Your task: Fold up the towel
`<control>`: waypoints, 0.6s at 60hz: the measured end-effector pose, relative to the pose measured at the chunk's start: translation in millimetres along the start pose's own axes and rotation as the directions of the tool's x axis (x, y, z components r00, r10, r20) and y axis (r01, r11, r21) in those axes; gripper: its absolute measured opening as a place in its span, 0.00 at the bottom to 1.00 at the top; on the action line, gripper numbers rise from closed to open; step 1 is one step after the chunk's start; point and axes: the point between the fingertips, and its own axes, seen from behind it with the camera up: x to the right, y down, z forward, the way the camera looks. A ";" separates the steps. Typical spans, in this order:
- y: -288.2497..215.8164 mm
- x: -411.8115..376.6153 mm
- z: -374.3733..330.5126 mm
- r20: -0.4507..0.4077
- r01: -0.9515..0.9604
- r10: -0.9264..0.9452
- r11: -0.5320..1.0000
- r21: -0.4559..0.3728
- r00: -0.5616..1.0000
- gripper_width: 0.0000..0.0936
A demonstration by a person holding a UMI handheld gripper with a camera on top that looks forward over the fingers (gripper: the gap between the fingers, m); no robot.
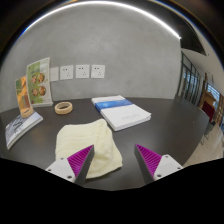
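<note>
A pale yellow towel (84, 143) lies crumpled on the dark table (150, 135), just ahead of my left finger and partly behind it. My gripper (114, 160) is open, with the magenta pads wide apart. The left finger (76, 160) overlaps the towel's near edge; the right finger (152, 158) is over bare table. Nothing is held between the fingers.
A white and blue book (120, 111) lies beyond the towel to the right. A roll of tape (63, 107) sits farther back. A standing leaflet with pictures (36, 84) and papers (20, 125) are at the left. Chairs (195, 85) stand at the far right.
</note>
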 end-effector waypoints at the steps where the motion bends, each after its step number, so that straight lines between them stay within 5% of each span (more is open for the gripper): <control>1: 2.0 -1.5 -5.8 0.002 -0.007 0.007 1.000 -0.003 1.000 0.89; 27: 69.8 -114.4 -213.3 0.117 0.061 -0.060 0.998 0.002 0.991 0.90; 36: 104.4 -151.4 -271.7 0.224 0.083 -0.076 0.996 -0.024 0.972 0.90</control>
